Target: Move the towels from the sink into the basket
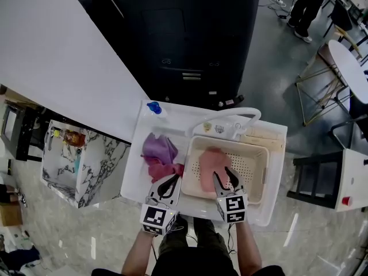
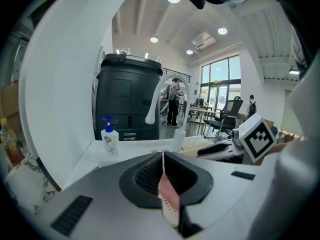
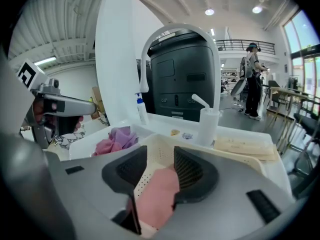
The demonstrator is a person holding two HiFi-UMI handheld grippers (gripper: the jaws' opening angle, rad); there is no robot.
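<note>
Right claw (image 3: 160, 156) stands spread over the pink towel (image 3: 155, 196) in the basket (image 1: 241, 144); left claw (image 2: 163, 158) is pressed together.

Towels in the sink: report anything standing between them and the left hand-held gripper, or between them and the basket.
Nothing visible does. The left hand-held gripper hovers at the sink's near edge, with the purple towel and dark pink towel uncovered just ahead. Toward the basket, only its own rim beside the sink must be cleared.

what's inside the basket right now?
One pink towel lies on the perforated floor of the basket; the right gripper hangs open above it. Anything beneath the towel is covered.
</note>
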